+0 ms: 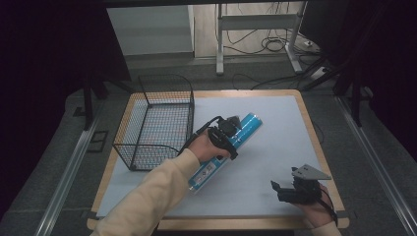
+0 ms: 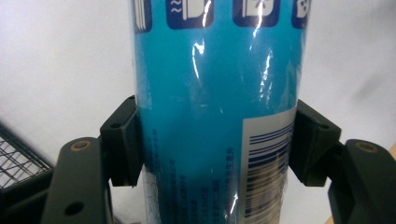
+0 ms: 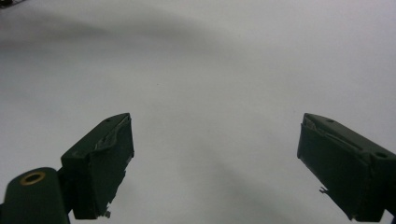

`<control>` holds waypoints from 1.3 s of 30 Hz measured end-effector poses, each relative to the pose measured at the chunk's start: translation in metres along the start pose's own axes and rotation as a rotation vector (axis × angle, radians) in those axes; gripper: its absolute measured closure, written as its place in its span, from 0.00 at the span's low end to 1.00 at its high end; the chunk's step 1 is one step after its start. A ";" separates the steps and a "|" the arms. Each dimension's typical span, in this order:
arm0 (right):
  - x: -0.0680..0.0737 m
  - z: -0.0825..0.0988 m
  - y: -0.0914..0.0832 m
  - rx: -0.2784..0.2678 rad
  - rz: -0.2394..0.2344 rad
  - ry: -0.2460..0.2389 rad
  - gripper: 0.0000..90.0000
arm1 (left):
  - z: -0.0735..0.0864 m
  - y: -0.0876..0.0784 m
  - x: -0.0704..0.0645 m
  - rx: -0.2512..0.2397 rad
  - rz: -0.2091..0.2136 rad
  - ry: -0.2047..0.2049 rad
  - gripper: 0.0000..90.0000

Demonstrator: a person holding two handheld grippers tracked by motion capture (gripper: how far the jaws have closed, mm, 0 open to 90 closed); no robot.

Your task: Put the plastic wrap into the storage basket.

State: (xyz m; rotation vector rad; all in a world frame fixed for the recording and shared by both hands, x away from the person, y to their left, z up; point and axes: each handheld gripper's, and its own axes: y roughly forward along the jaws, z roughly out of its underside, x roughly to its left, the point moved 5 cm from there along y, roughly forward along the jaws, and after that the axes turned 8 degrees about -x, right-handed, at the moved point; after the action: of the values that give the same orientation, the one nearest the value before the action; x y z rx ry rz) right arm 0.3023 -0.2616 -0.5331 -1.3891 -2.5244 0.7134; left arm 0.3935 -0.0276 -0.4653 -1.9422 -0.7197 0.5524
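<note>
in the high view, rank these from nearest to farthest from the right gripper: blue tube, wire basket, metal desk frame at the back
1. The blue tube, mid-table, up and left of the right gripper, clamped in the left gripper.
2. The wire basket, at the table's far left corner.
3. The metal desk frame, on the floor beyond the table's far edge.

no readable text on blue tube (image 2: 215, 116)
</note>
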 end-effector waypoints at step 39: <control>-0.002 0.001 0.000 0.003 -0.001 0.003 0.12 | -0.039 -0.024 0.010 0.023 -0.064 0.052 0.35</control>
State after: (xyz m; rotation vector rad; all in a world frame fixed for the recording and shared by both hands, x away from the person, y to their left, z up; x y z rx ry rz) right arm 0.3033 -0.2634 -0.5336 -1.3865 -2.5205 0.7143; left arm 0.4195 -0.0364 -0.4272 -1.8984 -0.7365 0.4673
